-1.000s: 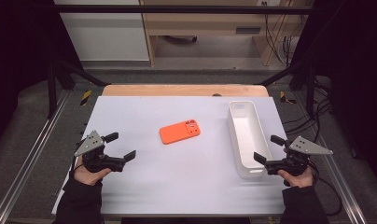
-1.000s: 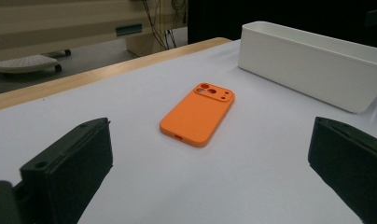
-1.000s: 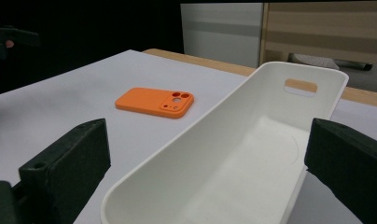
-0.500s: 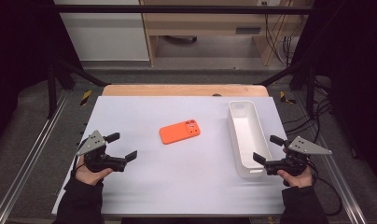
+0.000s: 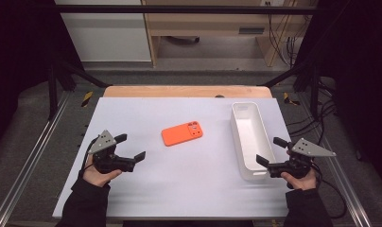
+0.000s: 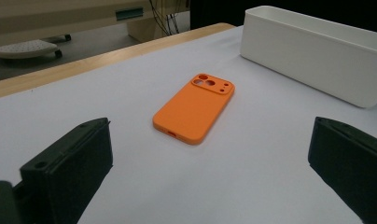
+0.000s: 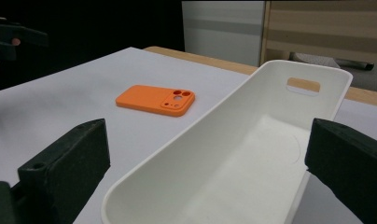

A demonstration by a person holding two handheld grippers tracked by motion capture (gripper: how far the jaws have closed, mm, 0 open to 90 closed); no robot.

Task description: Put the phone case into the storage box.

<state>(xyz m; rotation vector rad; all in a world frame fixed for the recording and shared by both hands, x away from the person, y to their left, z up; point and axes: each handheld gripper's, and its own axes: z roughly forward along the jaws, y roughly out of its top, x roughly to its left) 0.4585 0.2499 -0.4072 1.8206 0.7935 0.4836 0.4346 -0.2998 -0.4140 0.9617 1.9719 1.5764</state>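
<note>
In the high view, the orange phone case point(image 5: 182, 133) is seen lying flat near the middle of the table point(image 5: 132, 113), with the white bin point(image 5: 248, 137) at its 3 o'clock. The left hand-held gripper point(image 5: 130, 147) at 7 o'clock and the right hand-held gripper point(image 5: 271, 151) at 4 o'clock are held wide open and empty.

In the left gripper view, the case point(image 6: 195, 108) is framed between spread jaws, apparently well apart from them.

In the right gripper view, the bin point(image 7: 252, 154) is straddled.

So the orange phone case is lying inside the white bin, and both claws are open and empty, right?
Not quite: the orange phone case lies flat on the table, beside the white bin and apart from it, as the high view shows. Left claw and right claw are open and empty.
</note>
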